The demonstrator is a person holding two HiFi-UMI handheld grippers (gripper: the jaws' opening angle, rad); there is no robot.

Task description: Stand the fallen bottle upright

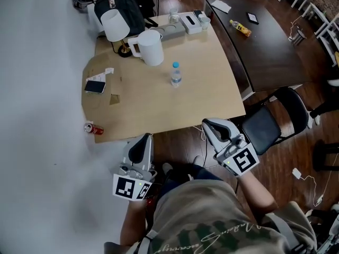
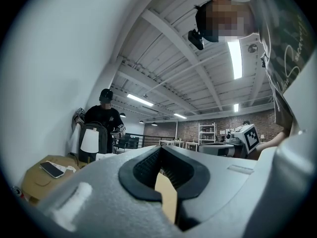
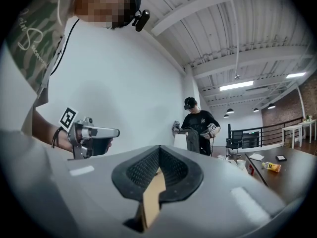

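A clear water bottle (image 1: 175,74) with a blue cap stands upright near the middle of the light wooden table (image 1: 212,99). Both grippers are held close to the person's body, off the table's near edge and well short of the bottle. The left gripper (image 1: 143,138) is shut with nothing in it, and its own view shows the jaws (image 2: 161,151) closed together. Nothing is between the jaws of the right gripper (image 1: 208,124) either, which is also shut (image 3: 159,153). The bottle does not show in either gripper view.
A red can (image 1: 94,129) lies at the table's near left edge, with a phone (image 1: 95,86) behind it. A white pitcher (image 1: 151,47), a lamp (image 1: 115,25) and a backpack (image 1: 119,7) crowd the far side. A black chair (image 1: 275,118) and a dark table (image 1: 259,41) stand to the right.
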